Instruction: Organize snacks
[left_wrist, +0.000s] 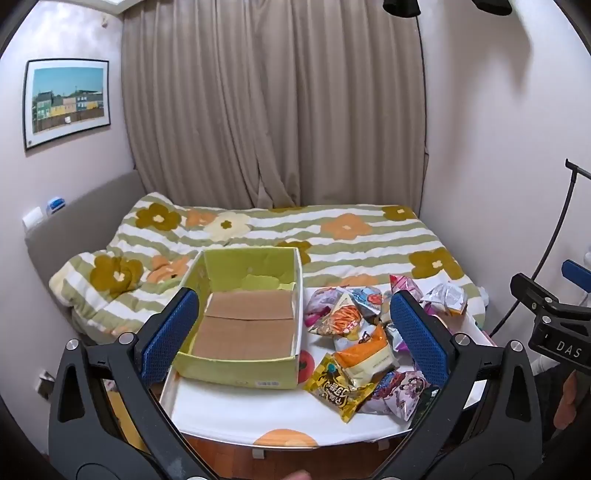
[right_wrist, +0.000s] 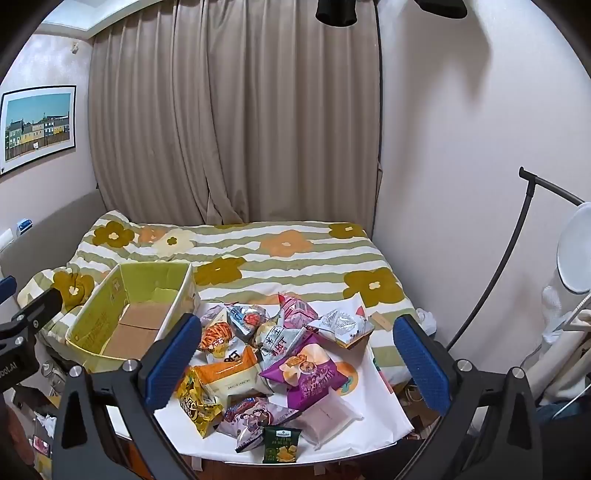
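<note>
An open green cardboard box (left_wrist: 243, 369) with a bare brown bottom stands on a white board (left_wrist: 229, 410) at the foot of the bed; it also shows in the right wrist view (right_wrist: 92, 332). A pile of several snack packets (left_wrist: 362, 343) lies on the board right of the box, and shows in the right wrist view (right_wrist: 273, 354). My left gripper (left_wrist: 291, 332) is open and empty, held above the box and the pile. My right gripper (right_wrist: 295, 358) is open and empty above the pile.
A bed with a striped flower quilt (left_wrist: 332, 236) lies behind the board. Beige curtains (left_wrist: 273, 103) hang at the back. A black lamp stand (right_wrist: 517, 258) and white lamp head (right_wrist: 576, 254) stand at the right. The wooden floor (left_wrist: 221, 450) shows below the board's front edge.
</note>
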